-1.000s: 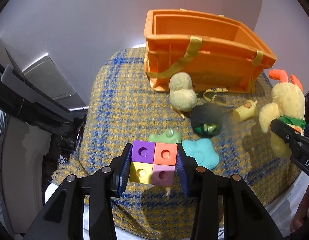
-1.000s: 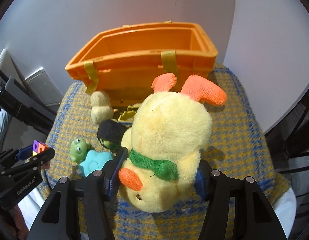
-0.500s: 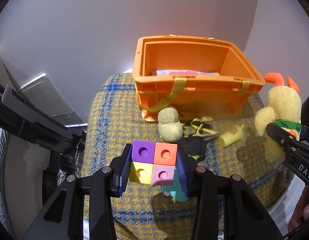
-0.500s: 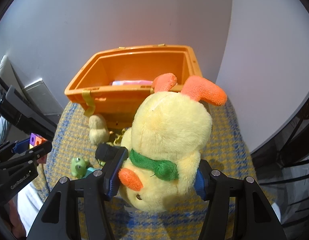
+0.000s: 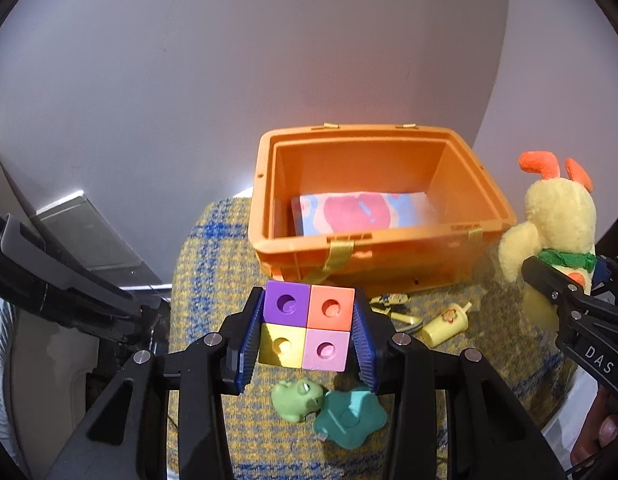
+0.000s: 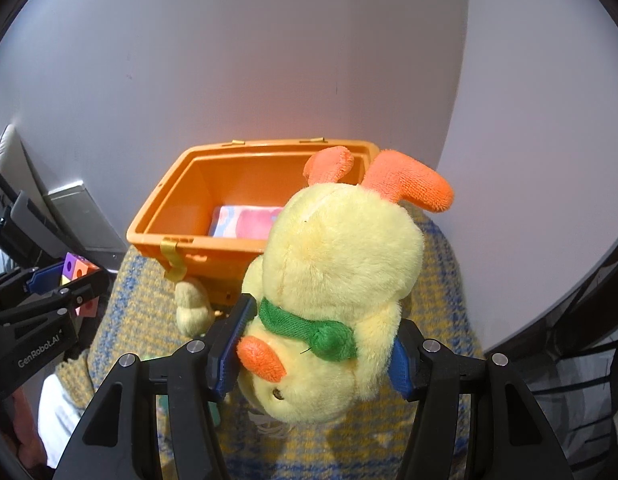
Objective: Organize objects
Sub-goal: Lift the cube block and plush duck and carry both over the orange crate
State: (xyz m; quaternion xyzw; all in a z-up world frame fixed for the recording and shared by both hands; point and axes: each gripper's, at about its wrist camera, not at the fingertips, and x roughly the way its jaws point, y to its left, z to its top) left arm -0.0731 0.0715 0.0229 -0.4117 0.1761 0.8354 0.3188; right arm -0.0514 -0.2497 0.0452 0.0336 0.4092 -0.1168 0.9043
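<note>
The left hand-held gripper (image 5: 307,332) is clamped on the 4-colour block (image 5: 307,327). The right hand-held gripper (image 6: 314,350) squeezes the plush duck (image 6: 333,300). Both are raised before the orange bin (image 5: 265,216) ahead, probably for dropping in.

A home play corner: woven plaid seat (image 5: 213,280), orange toy bin (image 5: 269,200), scattered soft toys (image 5: 297,400).

A plain white wall (image 5: 269,60) meets a second white wall (image 6: 549,120) at a corner behind the table, whose yellow-and-blue checked cloth (image 5: 213,248) glows under warm, soft light.
</note>
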